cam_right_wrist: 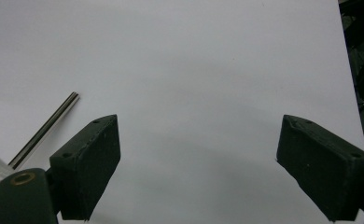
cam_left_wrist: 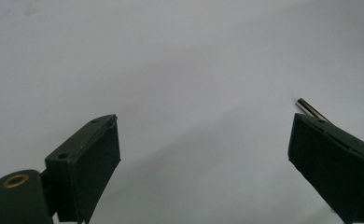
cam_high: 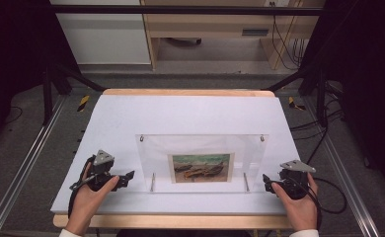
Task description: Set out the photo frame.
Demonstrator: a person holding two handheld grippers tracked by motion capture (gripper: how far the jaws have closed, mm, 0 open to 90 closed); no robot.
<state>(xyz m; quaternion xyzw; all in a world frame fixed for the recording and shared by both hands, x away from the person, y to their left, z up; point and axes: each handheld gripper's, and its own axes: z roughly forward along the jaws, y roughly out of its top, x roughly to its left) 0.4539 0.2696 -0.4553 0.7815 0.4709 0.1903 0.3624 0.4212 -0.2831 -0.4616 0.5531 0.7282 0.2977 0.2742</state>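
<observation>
clear acrylic picture frame with a boat print stands at the near middle of the white counter — apparently on two metal pegs; left tongs and right tongs flank it, both released, grasping nothing.

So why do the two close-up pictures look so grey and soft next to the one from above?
High view: even overhead light, white table board bright, clear acrylic photo frame with boat picture fairly sharp, dark surroundings. Left gripper view: dim grey, black jaws blurred at close range, left hand-held gripper casting a soft shadow. Right gripper view: brighter, right hand-held gripper soft-edged, thin metal rod sharper.
</observation>
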